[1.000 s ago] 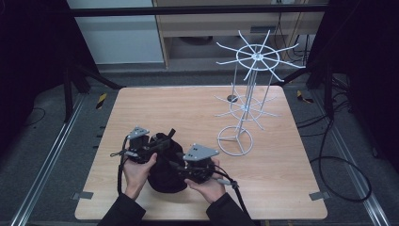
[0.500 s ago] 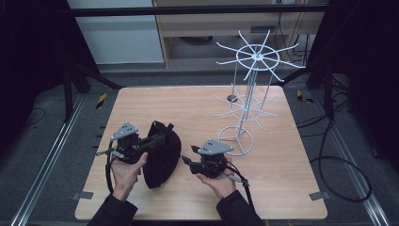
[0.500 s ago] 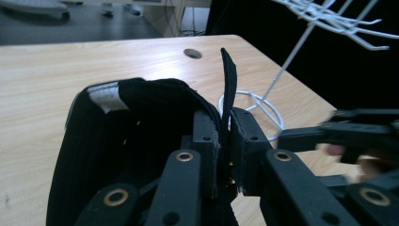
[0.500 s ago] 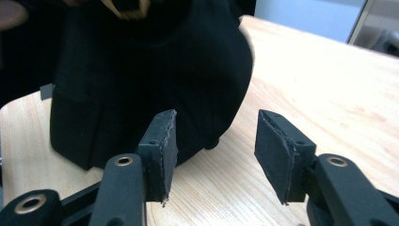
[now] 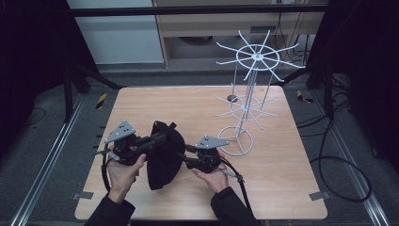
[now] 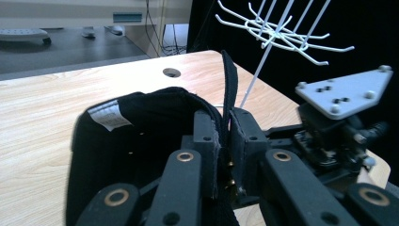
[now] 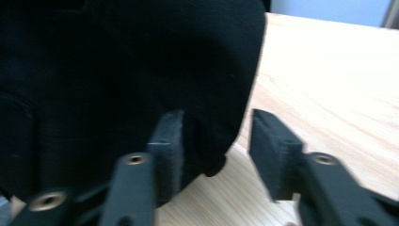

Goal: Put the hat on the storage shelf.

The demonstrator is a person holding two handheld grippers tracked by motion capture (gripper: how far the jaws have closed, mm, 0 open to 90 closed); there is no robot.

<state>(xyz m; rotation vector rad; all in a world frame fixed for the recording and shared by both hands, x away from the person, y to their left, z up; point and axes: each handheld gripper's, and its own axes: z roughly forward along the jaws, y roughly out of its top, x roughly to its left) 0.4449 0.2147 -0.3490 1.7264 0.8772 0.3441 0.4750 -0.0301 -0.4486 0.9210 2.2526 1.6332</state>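
**Black cap pinched by its strap, right jaws closing beside it**

Here the black cap point(image 5: 163, 153) hangs upright over the table point(image 5: 282, 188), near the front edge and left of its middle, between the two hand-held grippers. The left gripper point(image 5: 151, 140) is clamped on the cap's back strap point(image 6: 229, 89): in the left gripper view the two pads press the black band flat between them, and the strap's free end stands straight up above the jaws. A white label point(image 6: 109, 115) shows inside the cap's rim, just left of the clamped spot. The left hand point(image 5: 123, 172) comes in from the front edge.

The right gripper point(image 5: 184, 157) sits just beside the cap's right side, borne by the right hand point(image 5: 212, 176), its jaws pointing at the fabric. In the right gripper view the jaws stand apart and have just been closing; the left pad lies against or right in front of the cap's rounded crown point(image 7: 141, 70), while the right pad is over bare wood, clear of the cloth. Nothing is pinched between them.

A white wire rack point(image 5: 247, 101) stands toward the back right corner of the table, well apart from the cap, with its ring base close to the right gripper's grey plate point(image 5: 211, 141). A small round hole point(image 5: 231, 98) marks the table near the back edge.
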